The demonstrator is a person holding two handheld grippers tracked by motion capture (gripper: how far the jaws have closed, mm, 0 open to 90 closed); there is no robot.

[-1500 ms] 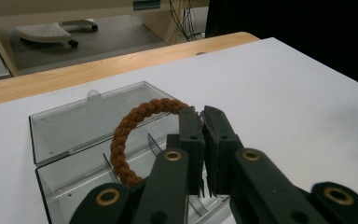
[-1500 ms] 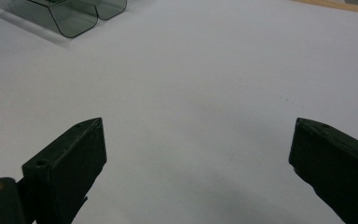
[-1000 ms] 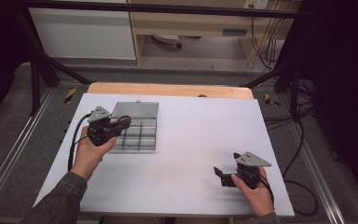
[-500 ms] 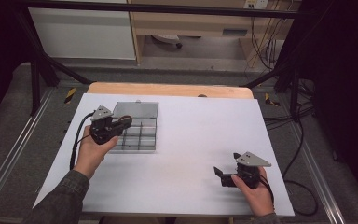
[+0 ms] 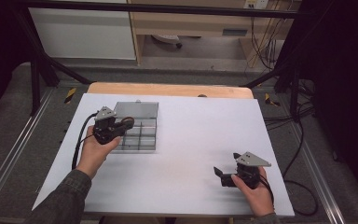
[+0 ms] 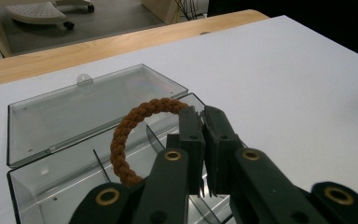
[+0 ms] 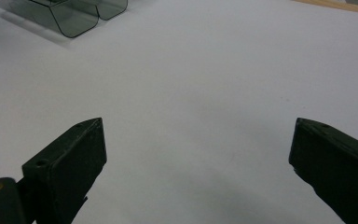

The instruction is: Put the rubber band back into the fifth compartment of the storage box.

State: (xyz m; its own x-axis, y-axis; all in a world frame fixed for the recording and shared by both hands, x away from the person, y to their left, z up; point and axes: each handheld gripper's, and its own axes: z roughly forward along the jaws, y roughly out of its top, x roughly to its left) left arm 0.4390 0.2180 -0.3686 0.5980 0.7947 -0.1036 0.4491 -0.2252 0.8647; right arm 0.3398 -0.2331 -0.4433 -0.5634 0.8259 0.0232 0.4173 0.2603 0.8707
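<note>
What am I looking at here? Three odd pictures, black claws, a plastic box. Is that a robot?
No robot: a person holds a hand tool with two jaws in each hand. One camera looks down from above; one rides on each tool. On the white table lies a clear compartment box with its lid open. The left gripper is shut on a brown braided ring above the box. The right gripper rests on the table, jaws wide open, holding nothing.

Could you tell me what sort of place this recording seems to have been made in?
Probably a lab or workshop recording station: a white-topped table inside a dark metal frame, loose cables on the floor behind, and a hand-held tool with a trailing cable.
</note>
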